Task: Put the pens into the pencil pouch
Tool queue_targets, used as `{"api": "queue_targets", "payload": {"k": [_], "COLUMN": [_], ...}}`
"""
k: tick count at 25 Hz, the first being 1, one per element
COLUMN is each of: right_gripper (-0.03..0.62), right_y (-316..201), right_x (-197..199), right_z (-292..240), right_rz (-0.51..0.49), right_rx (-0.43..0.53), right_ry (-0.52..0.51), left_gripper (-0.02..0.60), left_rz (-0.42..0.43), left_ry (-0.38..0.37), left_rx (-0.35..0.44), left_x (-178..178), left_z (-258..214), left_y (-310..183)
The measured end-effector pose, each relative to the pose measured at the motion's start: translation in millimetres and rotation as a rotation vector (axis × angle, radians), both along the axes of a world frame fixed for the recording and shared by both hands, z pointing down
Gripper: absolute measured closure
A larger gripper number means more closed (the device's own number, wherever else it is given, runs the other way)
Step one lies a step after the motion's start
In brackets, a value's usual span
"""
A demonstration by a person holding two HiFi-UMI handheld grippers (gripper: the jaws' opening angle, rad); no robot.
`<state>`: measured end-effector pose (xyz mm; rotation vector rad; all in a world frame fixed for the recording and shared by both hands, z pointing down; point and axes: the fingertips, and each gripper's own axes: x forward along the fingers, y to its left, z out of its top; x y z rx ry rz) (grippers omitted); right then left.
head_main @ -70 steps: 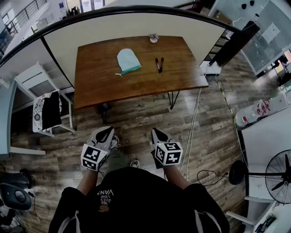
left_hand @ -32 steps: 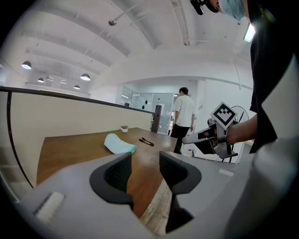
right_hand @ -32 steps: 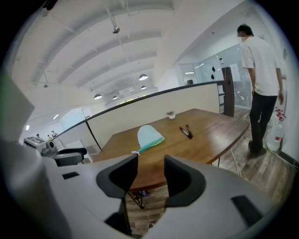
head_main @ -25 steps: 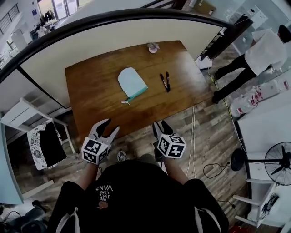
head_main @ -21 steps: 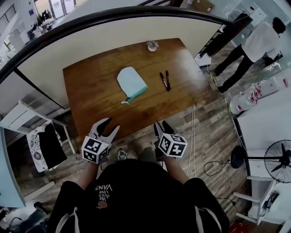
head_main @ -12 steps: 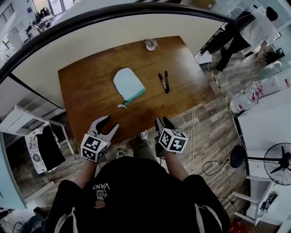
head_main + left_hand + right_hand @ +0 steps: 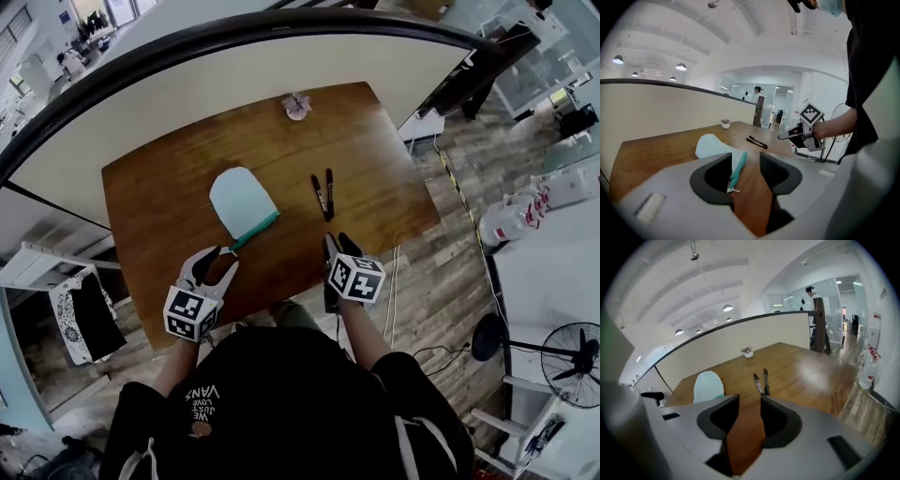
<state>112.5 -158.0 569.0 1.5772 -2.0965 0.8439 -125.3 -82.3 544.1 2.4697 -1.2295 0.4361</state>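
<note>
My left tongs hang released over the near edge of the table, the dark ribbed jaws apart with nothing between them but bare wood. My right tongs are beside them, also released and empty, and point along the boards toward the pens.

The table is a plain rectangle of brown wood with visible grain and a dull shine.

Just beyond the left tongs lies the pouch. It is soft pale mint cloth, rounded at its far end, and lies flat. A teal zip band runs across its near end, and a small white pull sticks out toward me. I cannot tell whether the zip is open, nor what is inside.

To the right of the pouch, apart from it, the two pens rest on the bare table, outside the pouch. They are slim and dark, they lie side by side and almost touch, and they run lengthwise away from me.

At the far edge of the table stands a small pale pot against a curved cream partition. Grey-brown plank floor surrounds the table.
</note>
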Motion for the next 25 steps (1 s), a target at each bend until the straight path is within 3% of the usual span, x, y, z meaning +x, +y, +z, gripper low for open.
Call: {"api": "queue_targets", "payload": {"k": [14,25], "right_gripper": [0.453,0.468], "right_y": [-94.9,-102.4], "right_x": [18.8,15.1], "right_z": [51.5,86.9], "right_rz": [-0.159,-0.271], "right_rx": [-0.084,-0.185], "right_ry": [0.091,0.178], "left_gripper": [0.410,0.410], "left_rz": [-0.109,-0.198], "left_ry": [-0.081,-0.096], "left_rx": [-0.053,-0.100], "left_x": [37.5,44.9], "left_z": [31.8,46.9], "left_y": [-51.4,-50.7]}}
